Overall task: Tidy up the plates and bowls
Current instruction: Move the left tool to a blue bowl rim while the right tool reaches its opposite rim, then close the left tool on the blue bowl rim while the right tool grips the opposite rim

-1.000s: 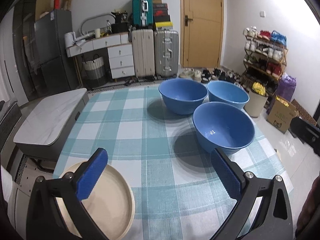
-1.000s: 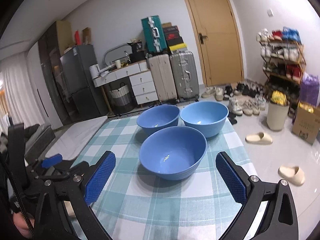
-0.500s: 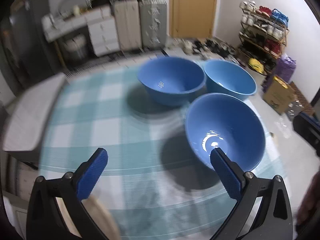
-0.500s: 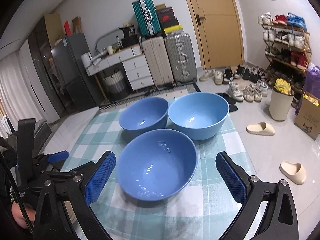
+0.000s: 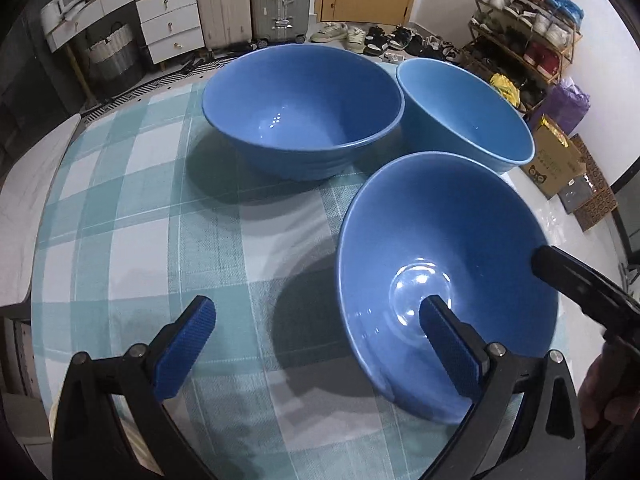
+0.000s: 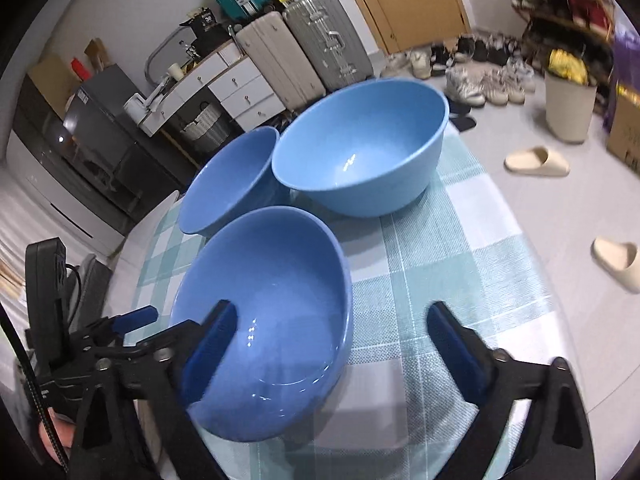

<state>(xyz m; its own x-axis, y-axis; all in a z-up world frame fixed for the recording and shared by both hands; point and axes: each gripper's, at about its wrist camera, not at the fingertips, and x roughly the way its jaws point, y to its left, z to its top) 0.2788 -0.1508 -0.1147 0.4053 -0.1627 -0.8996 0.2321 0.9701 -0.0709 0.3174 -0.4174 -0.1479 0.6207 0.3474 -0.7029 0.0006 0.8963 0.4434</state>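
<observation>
Three blue bowls stand on a checked tablecloth. My left gripper is open and straddles the left wall of the nearest bowl, its right pad inside and its left pad outside. My right gripper straddles the right wall of this bowl. Its jaws are closing, and the outer pad stands clear of the rim. The other two bowls sit behind, close together. A sliver of a cream plate shows under the left gripper.
The table's right edge drops to a tiled floor with slippers, a bin and a shoe rack. A grey bench adjoins the table on the left. Suitcases and drawers line the far wall.
Both grippers came forward and down onto the nearest bowl, each now with one finger inside it. The right jaws narrowed a little. The cream plate slid almost out of the left view.
</observation>
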